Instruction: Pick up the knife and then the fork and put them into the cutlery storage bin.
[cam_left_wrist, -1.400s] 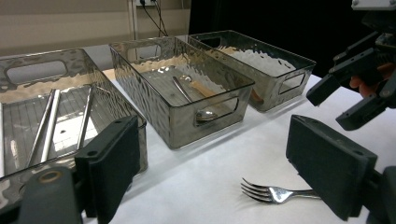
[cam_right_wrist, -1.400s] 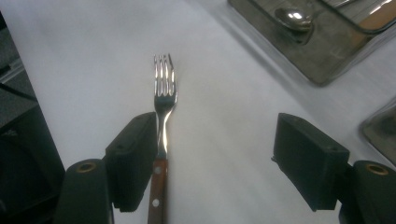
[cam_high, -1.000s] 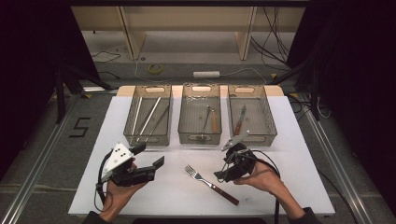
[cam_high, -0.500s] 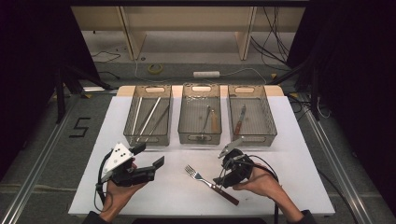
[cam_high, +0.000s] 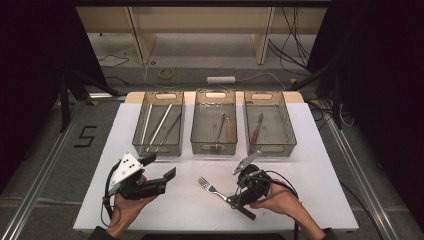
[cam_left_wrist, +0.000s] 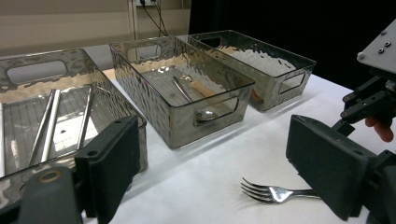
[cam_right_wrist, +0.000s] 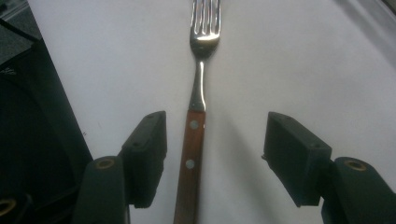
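Observation:
A fork (cam_high: 212, 187) with a wooden handle lies on the white table (cam_high: 320, 165), tines toward the trays. My right gripper (cam_high: 236, 200) is low over its handle. In the right gripper view the handle (cam_right_wrist: 191, 149) lies between the two jaws of the right gripper (cam_right_wrist: 212, 135), nearer the left one, with a gap on each side. The jaws have just been closing and do not press on it. My left gripper (cam_high: 161, 166) is held level to the left of the fork, open with nothing between its jaws. From the left gripper (cam_left_wrist: 215, 163) the fork (cam_left_wrist: 266, 192) is seen ahead.
Three clear trays stand in a row behind. The left tray (cam_high: 160, 150) holds long metal sticks, the middle tray (cam_high: 214, 147) a wooden-handled spoon, the right tray (cam_high: 270, 149) a wooden-handled knife. Bare white table lies around the fork.
The right gripper has eased down and slightly left onto the fork's handle. The left gripper has kept still.

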